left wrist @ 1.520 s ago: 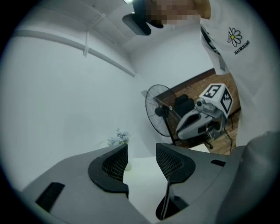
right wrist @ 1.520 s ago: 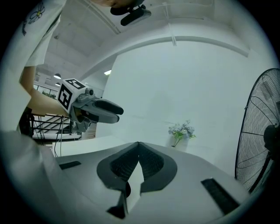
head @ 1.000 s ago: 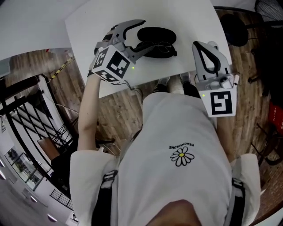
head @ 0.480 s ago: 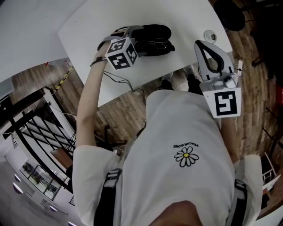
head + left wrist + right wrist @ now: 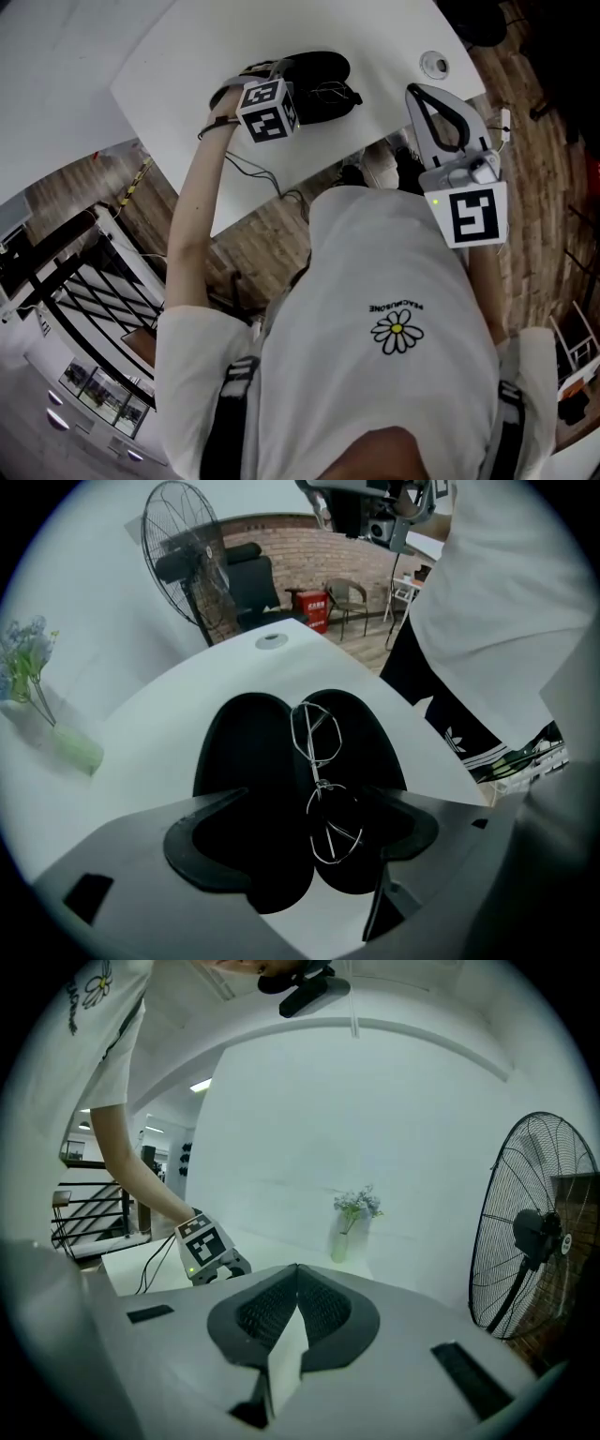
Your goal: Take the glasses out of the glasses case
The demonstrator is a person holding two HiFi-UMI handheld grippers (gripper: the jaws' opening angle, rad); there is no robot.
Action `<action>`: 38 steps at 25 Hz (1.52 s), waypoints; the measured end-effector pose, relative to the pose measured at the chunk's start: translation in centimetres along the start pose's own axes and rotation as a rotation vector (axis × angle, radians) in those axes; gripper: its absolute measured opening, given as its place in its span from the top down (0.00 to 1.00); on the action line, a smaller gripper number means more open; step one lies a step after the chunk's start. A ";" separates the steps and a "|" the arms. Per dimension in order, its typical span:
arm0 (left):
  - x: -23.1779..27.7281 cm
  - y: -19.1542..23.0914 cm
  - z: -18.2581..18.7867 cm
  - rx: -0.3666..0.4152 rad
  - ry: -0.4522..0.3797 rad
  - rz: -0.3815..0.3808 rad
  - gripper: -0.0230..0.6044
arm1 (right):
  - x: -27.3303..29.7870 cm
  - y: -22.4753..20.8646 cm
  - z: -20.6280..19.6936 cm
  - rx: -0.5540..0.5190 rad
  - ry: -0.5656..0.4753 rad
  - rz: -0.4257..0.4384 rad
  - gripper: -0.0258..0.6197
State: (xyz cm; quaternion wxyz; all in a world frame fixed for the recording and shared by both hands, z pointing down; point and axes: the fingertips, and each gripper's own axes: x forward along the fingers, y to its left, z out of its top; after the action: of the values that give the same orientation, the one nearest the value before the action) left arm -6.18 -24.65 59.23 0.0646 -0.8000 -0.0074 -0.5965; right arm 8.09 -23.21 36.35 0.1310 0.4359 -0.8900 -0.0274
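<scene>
Since its jaws have just been opening wide, the left gripper (image 5: 317,801) looks set to grab the glasses (image 5: 317,738), lying untouched between them in the open glasses case (image 5: 239,752); right gripper (image 5: 292,1269) is pinched together, empty, probably on standby.

White table (image 5: 178,66), bearing: open black glasses case (image 5: 323,67); round cable grommet (image 5: 433,64); pale green vase (image 5: 77,747) of flowers (image 5: 23,658).

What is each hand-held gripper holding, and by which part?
Nothing. The left hand-held gripper, jaws just opened wide, hangs over the glasses in the glasses case; the right hand-held gripper is shut, empty.
</scene>
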 end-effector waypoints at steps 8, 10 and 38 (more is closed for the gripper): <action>0.1 -0.9 -0.2 -0.063 0.043 -0.044 0.56 | 0.0 0.3 0.0 -0.015 -0.005 0.003 0.95; 0.0 -0.6 -0.4 -0.077 0.061 -0.023 0.75 | 0.0 0.5 0.0 -0.018 -0.004 0.007 0.95; -4.3 2.6 1.6 -0.181 -0.020 0.157 0.90 | -1.2 2.1 -0.9 -0.214 0.089 0.108 0.95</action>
State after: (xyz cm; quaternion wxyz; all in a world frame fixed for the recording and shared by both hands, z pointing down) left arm -5.62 -26.73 54.44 0.0386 -0.8067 0.1085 -0.5796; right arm 7.40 -20.95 37.27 0.2177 0.3714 -0.8975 -0.0958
